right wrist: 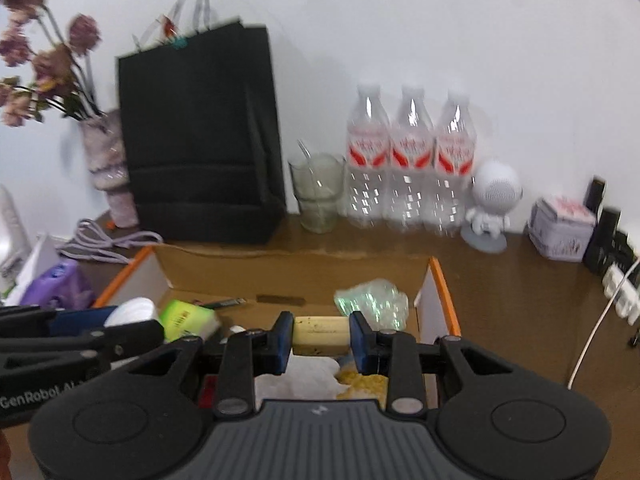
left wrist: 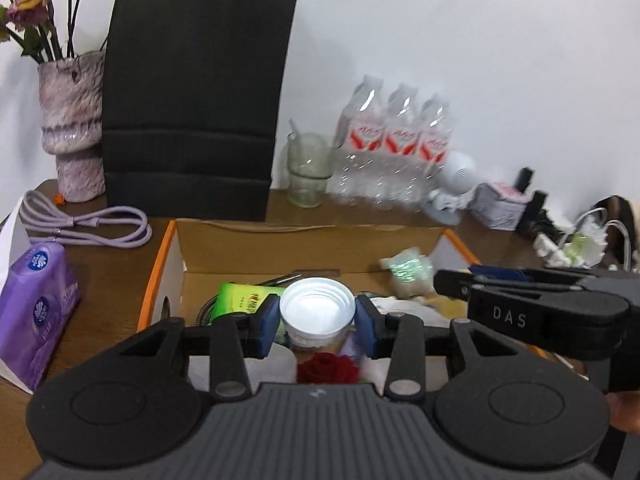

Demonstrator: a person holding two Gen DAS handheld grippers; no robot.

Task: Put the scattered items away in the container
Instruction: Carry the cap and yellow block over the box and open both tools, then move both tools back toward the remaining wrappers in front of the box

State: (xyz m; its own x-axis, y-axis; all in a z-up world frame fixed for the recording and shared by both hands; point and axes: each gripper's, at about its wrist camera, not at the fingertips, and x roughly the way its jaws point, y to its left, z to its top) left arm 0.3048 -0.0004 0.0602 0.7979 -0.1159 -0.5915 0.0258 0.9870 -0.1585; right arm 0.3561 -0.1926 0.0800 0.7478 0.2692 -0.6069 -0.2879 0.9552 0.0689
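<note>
I am holding my left gripper (left wrist: 316,320) over the open cardboard box (left wrist: 160,276), its 2 blue pads clamping a small white plastic cup (left wrist: 317,312) by the sides, mouth facing the camera. Below the cup, inside the box, a dark red rose-like thing (left wrist: 328,368) is lying on white paper. A green packet (left wrist: 244,300) is sitting in the box just left of the cup, and a crinkled iridescent wrapper (left wrist: 408,272) is resting near the far right corner.

My right gripper (right wrist: 320,338) is gripping a pale cork-like cylinder (right wrist: 320,336) crosswise, its ends pressed against the 2 pads. It is hanging over the right half of the same box, with crumpled white paper (right wrist: 296,380) and something yellow and crumbly (right wrist: 368,384) under it. From this side I am seeing the other gripper coming in at the left edge, the white cup in front of it.

Behind the box on the brown table (right wrist: 500,300), a black paper bag (left wrist: 192,100) is standing upright against the wall. To its left a mottled vase (left wrist: 72,128) is holding dried flowers, with a lilac cable (left wrist: 80,224) coiled just in front. A purple tissue pack (left wrist: 36,304) is lying left of the box. To the bag's right are a glass cup (right wrist: 318,192), 3 clear water bottles (right wrist: 412,160), a small white astronaut figure (right wrist: 492,204) and a patterned tin (right wrist: 560,228).
</note>
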